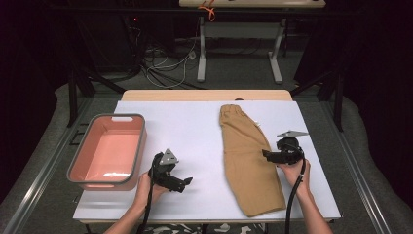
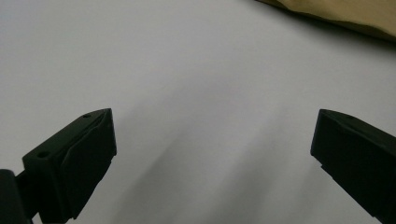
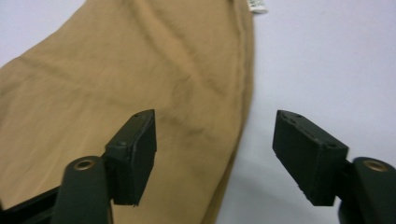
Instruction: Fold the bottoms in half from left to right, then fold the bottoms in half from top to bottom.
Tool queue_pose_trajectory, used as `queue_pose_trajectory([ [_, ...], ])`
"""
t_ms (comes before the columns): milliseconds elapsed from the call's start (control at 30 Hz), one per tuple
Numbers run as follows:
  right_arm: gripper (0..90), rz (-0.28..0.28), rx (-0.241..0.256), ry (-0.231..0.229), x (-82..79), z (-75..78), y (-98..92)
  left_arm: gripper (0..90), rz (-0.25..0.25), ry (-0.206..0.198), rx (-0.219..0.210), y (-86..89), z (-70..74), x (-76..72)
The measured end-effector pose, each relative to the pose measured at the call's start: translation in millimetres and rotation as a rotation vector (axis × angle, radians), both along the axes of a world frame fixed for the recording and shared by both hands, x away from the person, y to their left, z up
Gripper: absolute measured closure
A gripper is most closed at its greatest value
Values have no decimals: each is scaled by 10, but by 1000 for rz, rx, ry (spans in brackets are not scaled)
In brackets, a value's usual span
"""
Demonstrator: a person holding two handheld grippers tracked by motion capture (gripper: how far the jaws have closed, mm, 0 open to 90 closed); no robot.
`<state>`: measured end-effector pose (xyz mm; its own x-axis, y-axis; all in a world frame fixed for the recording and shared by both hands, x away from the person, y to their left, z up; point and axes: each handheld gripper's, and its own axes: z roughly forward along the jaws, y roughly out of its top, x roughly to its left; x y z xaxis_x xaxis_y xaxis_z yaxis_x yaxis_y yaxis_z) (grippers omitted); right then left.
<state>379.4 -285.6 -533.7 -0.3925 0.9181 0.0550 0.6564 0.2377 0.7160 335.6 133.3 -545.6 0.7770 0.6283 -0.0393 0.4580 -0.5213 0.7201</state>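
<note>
The tan pants (image 1: 248, 161) lie flat on the white counter (image 1: 195, 131). They are folded in half the long way, one leg on top of the other. The waist end points to 12 o'clock and the leg ends point to 6 o'clock, near the person's edge. The pants sit on the right half of the counter, at about 3 o'clock from its middle.

The pink bin (image 1: 109, 151) stands at the 9 o'clock side of the counter, well apart from the pants. Nothing is in it.

The right tongs (image 1: 265, 155) are at the 3 o'clock edge of the pants, about halfway down. They are wide open and hold nothing. In the right gripper view one jaw hangs over the cloth (image 3: 116, 93) and the other hangs over bare counter, so the side seam runs between them. I cannot tell if a jaw touches the cloth yet.

The left tongs (image 1: 187, 182) are at 9 o'clock from the pants, over bare counter. They are wide open too, and point toward the pants. A bit of tan cloth (image 2: 345, 14) peeks in at the top corner of the left gripper view.

So the job looks like it is just starting. No grab is made yet. I think the pants need more folding, and may then go into the bin. All of that is left to do.
</note>
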Motion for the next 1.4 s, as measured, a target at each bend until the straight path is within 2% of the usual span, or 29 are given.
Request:
queue_pose_trajectory([
  [167,197,37,20,12,-114,22,9,0,10,10,-13,-1,3,-6],
  [233,164,53,30,14,-144,22,6,0,3,3,-5,5,7,3],
  [500,98,80,50,23,-275,-17,-32,0,-6,-7,-2,-15,3,14],
  [800,56,96,63,15,-368,-1,-34,0,-14,10,-5,-41,-14,11],
  [833,54,95,51,11,-377,0,-37,0,-12,13,-8,-43,-18,8],
  [1067,29,94,57,9,-383,-16,-44,0,-17,12,4,-49,-22,12],
  [1100,25,95,58,9,-381,-17,-43,0,-15,22,-3,-57,-28,8],
  [1133,23,94,64,9,-380,-20,-37,0,-21,11,4,-57,-33,18],
  [1200,19,90,56,14,-379,-21,-34,0,-15,28,-7,-67,-47,15],
  [1267,13,88,52,11,-372,-24,-35,0,-21,17,8,-68,-45,26],
  [1400,10,85,50,16,-356,-43,-40,0,-16,27,-5,-107,-56,29],
])
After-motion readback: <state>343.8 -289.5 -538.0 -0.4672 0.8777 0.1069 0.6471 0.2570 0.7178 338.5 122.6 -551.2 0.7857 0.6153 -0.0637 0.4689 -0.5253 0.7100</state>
